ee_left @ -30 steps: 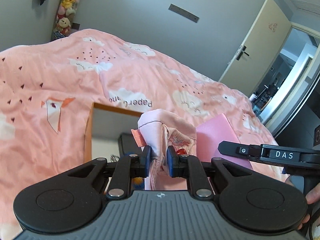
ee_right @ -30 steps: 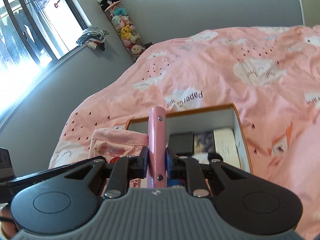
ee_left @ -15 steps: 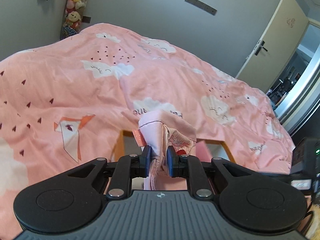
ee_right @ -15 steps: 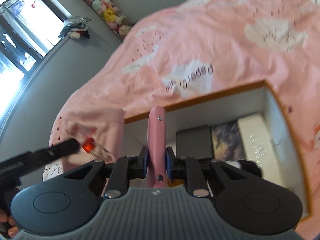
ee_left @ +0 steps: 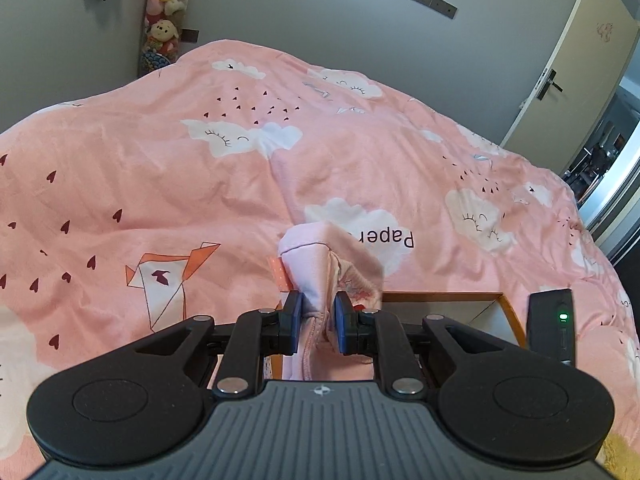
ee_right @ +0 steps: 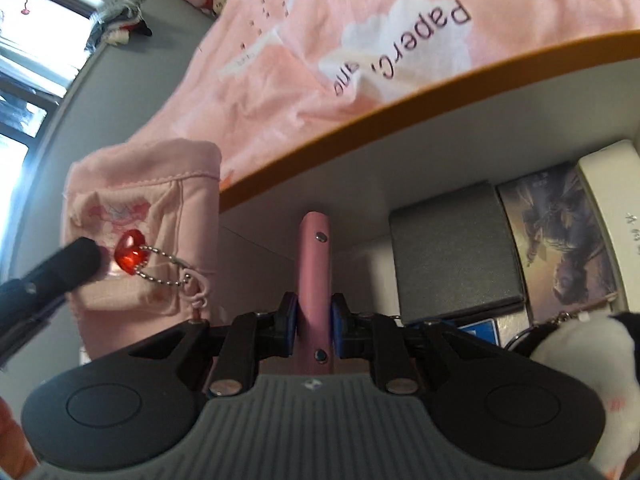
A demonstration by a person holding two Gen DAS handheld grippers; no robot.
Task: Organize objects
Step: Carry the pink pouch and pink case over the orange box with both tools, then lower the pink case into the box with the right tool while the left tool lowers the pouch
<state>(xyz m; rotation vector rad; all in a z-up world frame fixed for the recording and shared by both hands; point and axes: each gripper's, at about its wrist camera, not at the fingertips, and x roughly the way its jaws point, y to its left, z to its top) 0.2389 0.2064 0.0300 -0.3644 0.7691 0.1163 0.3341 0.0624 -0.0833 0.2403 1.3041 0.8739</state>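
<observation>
My left gripper (ee_left: pixel 316 322) is shut on a pale pink cloth pouch (ee_left: pixel 328 264), which sticks up between the blue pads. In the right wrist view the same pouch (ee_right: pixel 152 240) hangs at the left, with a red heart charm (ee_right: pixel 130 256) on a bead chain. A black finger of the left gripper (ee_right: pixel 60 268) presses on it there. My right gripper (ee_right: pixel 314 320) is shut on a flat pink binder (ee_right: pixel 316 248) with metal rivets, held edge-on over the open box. The box has an orange rim (ee_right: pixel 400 104) and white walls.
Inside the box lie a dark grey case (ee_right: pixel 452 256), a picture card (ee_right: pixel 560 240), a white box (ee_right: pixel 612 216) and a white-and-black plush (ee_right: pixel 580 360). The box rim (ee_left: pixel 440 296) rests on a pink cloud-print duvet (ee_left: pixel 200 184). Plush toys (ee_left: pixel 164 12) hang on the far wall beside a door (ee_left: pixel 568 64).
The right gripper has sunk toward the box with the binder, and the box inside now fills its view. The left gripper has carried the pouch sideways, leaving the box at its lower right. Both grips are unchanged.
</observation>
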